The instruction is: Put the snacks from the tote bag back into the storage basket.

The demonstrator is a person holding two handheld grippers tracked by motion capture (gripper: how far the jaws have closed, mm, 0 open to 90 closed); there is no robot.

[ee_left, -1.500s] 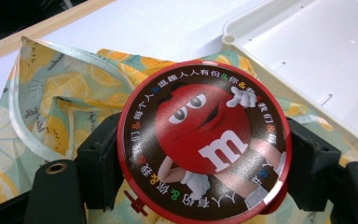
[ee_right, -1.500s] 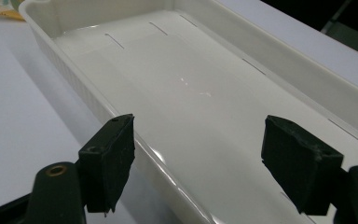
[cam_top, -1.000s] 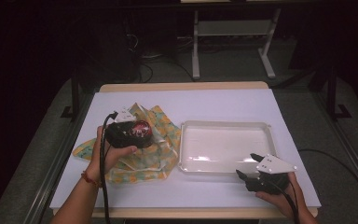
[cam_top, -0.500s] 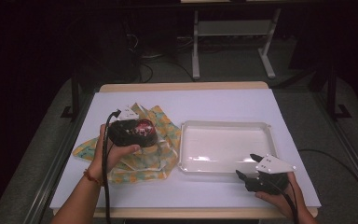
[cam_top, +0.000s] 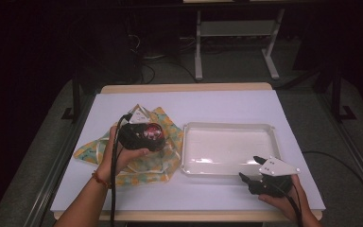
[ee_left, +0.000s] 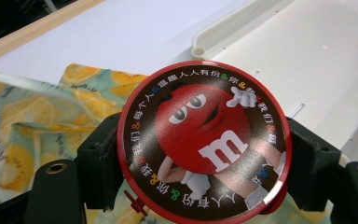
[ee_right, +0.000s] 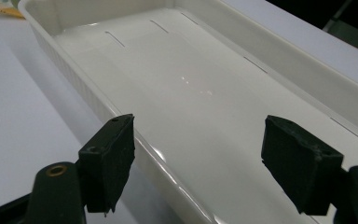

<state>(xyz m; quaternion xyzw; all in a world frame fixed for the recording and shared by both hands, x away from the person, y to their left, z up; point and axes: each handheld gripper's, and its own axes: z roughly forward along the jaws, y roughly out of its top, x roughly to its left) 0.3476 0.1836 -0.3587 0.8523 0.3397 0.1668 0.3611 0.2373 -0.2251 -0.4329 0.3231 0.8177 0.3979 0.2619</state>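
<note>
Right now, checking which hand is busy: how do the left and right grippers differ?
The left gripper is shut on the red round tin above the lemon-print cloth; the right gripper is open and holds nothing, at the white tray rim. Both have black jaws.

— Round tin [ee_left: 204, 142]: lower rim cut off by the bottom edge in the left gripper view; sides hidden behind the black jaws. Depth impossible to tell.

— Cloth [cam_top: 137, 147]: partly covered by the left hand [cam_top: 118, 158]. Tray [ee_right: 205, 102]: far end cut off in the right gripper view.
</note>
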